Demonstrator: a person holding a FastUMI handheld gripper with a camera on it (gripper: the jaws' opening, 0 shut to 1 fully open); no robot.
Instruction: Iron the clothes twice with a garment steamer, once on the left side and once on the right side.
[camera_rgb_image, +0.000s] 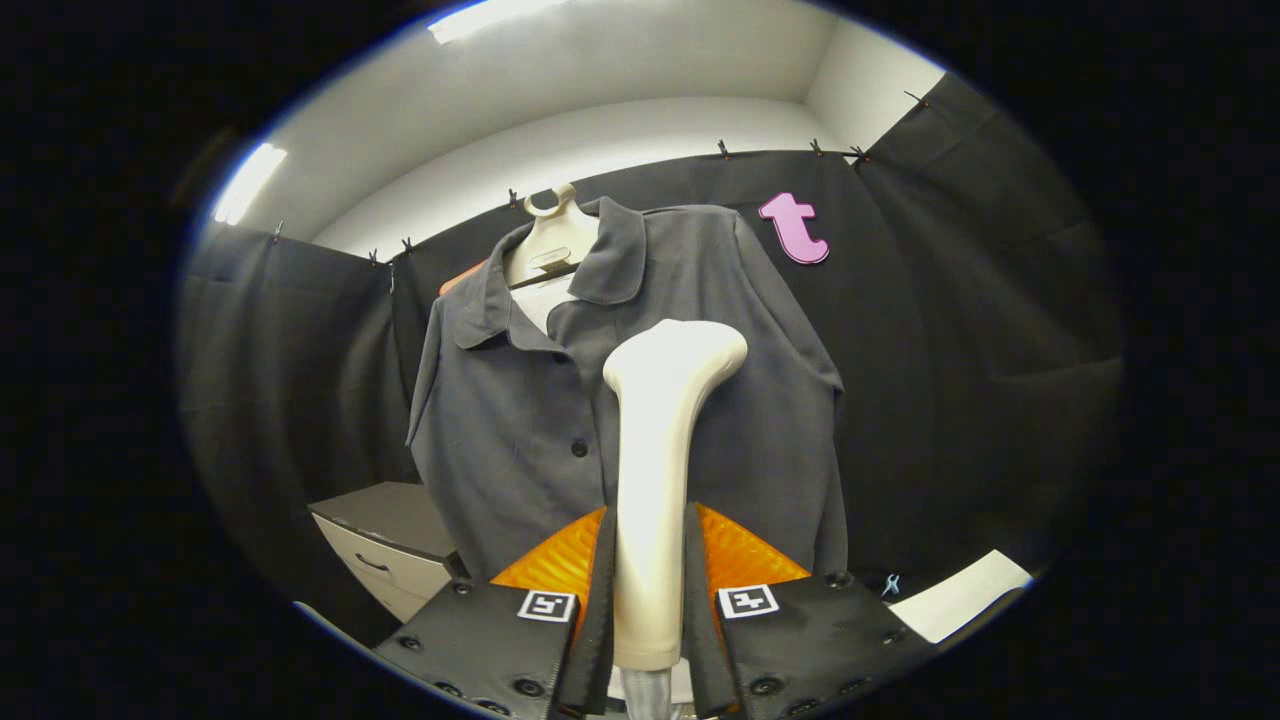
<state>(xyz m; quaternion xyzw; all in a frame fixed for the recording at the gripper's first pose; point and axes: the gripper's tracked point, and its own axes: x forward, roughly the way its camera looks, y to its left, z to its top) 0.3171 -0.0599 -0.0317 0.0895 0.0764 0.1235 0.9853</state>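
Gripper clamped on the cream plastic garment steamer's handle, both fingers pressing. The head sits in front of the dark grey button-front shirt on its cream hanger, near the placket; contact unclear. Risks: smooth handle twisting in the grip; head snagging buttons; a push swinging the shirt.

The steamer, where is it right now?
In the gripper view, the steamer stands upright, clamped in the gripper, its head just ahead of the grey shirt on the hanger.
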